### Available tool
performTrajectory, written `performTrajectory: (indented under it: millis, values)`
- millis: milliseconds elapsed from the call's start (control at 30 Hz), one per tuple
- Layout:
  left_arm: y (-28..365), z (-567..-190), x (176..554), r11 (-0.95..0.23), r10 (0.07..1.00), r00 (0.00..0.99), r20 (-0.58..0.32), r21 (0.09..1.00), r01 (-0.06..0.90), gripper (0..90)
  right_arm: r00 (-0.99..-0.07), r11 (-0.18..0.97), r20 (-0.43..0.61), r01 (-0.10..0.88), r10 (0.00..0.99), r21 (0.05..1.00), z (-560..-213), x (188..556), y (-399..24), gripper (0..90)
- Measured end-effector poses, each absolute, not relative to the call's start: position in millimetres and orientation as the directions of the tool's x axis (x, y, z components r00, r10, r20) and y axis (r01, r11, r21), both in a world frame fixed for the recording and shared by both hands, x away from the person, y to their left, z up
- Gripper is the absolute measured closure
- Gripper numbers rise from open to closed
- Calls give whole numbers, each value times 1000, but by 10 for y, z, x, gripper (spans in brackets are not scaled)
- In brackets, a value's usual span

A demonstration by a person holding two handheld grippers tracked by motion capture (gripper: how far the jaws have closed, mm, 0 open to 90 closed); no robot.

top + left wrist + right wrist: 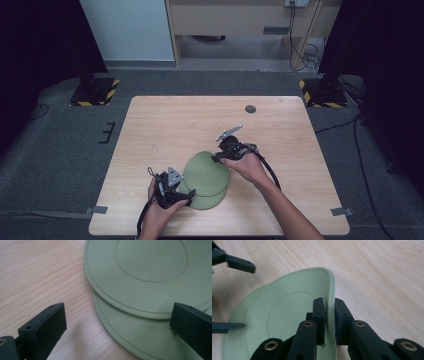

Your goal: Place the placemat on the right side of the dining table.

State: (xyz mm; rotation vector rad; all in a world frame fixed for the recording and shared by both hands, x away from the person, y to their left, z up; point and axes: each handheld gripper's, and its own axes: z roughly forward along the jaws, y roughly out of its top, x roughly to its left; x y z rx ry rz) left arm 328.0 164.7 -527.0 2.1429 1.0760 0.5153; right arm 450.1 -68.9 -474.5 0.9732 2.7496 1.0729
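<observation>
The left gripper [186, 196], nearest the person, stands with its jaws wide apart and nothing pinched; the lower round pale-green flat plastic plate [130, 340] lies on the light wooden table [165, 125] just ahead of them. Beyond it, the right gripper [328, 315] clamps the rim of the upper pale-green plate [287, 315], whose gripped edge is lifted off the lower one.

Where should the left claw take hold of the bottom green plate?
Judging by the pose, at the rim of the bottom plate that sticks out from under the top plate, coming in from the near side. It lies flat on the table, so only that thin edge offers a pinch.
</observation>
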Motion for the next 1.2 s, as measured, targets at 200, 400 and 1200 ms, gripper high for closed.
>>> performTrajectory:
  millis: [200,400,1200]
  values:
    - [1648,-5270,3280,-430,813,580,46,719,546,2,-817,594,165,526,553,609,-4706,4457,-670,840]
    - [1651,-5274,3280,-426,814,579,42,720,547,2,-814,611,145,527,562,591,-4702,4456,-661,854]
    - [2129,-5189,3354,-298,884,466,-21,744,598,23,-807,573,123,508,577,643,-4257,4353,-794,858]
